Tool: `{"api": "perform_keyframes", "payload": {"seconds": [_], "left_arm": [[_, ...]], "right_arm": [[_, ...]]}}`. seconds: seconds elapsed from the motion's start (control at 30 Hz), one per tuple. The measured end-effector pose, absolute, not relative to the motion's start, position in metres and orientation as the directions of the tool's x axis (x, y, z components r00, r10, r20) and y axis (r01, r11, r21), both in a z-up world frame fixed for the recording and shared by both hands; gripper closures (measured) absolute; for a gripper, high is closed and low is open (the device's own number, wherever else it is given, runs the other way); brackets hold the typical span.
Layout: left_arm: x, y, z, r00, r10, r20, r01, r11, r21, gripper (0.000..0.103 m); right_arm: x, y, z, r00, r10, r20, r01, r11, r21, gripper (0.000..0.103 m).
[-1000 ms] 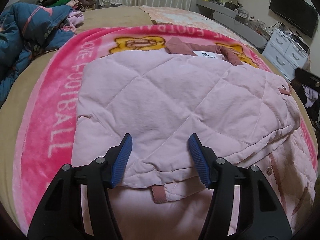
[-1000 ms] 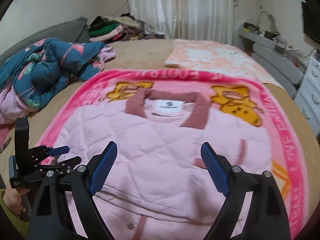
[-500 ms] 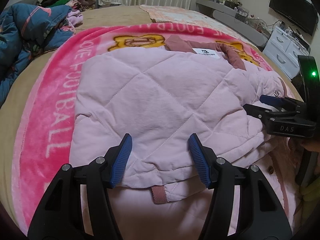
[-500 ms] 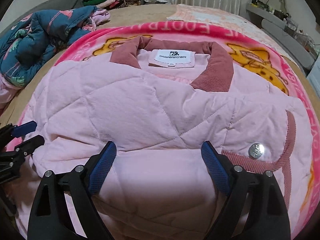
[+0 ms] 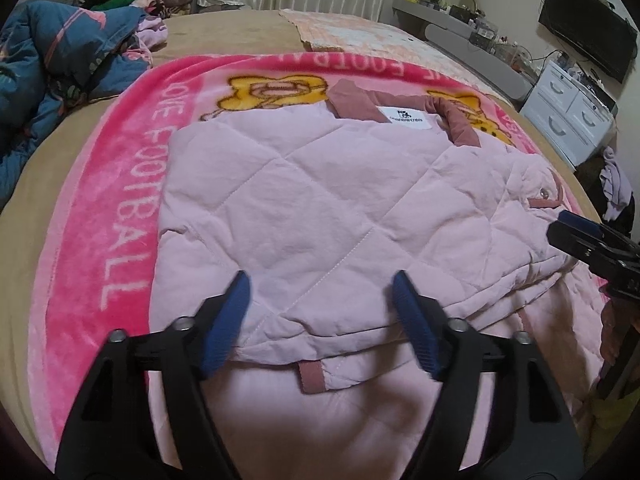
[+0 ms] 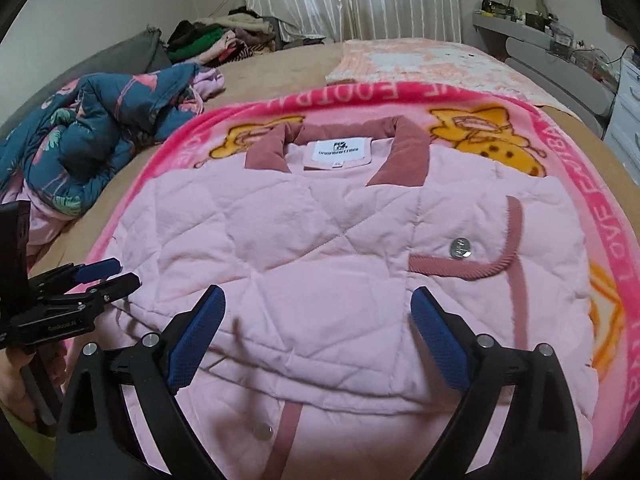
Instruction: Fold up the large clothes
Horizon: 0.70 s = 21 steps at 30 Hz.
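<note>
With both the left tongs [image 5: 320, 312] and right tongs [image 6: 318, 332] spread and holding nothing above the pink quilted jacket [image 6: 320, 256] lying on the bed's pink blanket [image 5: 100, 216], its puffy folded layers could spring open or slide unpinned.

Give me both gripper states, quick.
Left gripper: open, holding nothing, over the pink jacket.
Right gripper: open, holding nothing.

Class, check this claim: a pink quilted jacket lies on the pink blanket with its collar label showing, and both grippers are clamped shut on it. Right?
Not quite. The jacket lies on the blanket, label showing, but both wrist views show the left gripper and right gripper open, holding nothing.
</note>
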<state>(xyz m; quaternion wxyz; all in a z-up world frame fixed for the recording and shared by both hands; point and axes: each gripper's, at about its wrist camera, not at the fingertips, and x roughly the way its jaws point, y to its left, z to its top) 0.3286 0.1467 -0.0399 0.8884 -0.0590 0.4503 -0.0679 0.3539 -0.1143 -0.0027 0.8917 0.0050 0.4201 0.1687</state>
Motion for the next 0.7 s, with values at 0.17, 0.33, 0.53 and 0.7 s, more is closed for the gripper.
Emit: {"api": "perform_keyframes", "payload": {"seconds": [0.17,0.33,0.53,0.7], "left_arm": [[0.328,0.148,-0.035,0.582,-0.173,-0.795,0.061,0.984,-0.169,0.020],[0.323,0.152,-0.021,0.590,-0.208,-0.780,0.045,0.973,-0.225,0.009],[0.314,0.147,0.001,0.608,-0.189,-0.771,0.055,0.979,-0.197,0.009],[0.306,0.146,0.019,0.635,-0.195,-0.747,0.070,0.978,-0.196,0.009]], "right_arm": [[0.346,-0.126,0.008,0.613,0.302,-0.730,-0.269,0.949,0.166,0.009],[0.335,-0.137,0.020,0.644,0.299,-0.704,-0.243,0.953,0.182,0.004],[0.322,-0.145,0.036,0.664,0.308,-0.681,-0.238,0.951,0.198,0.004],[0.312,-0.148,0.045,0.669,0.307,-0.677,-0.237,0.951,0.197,0.004]]}}
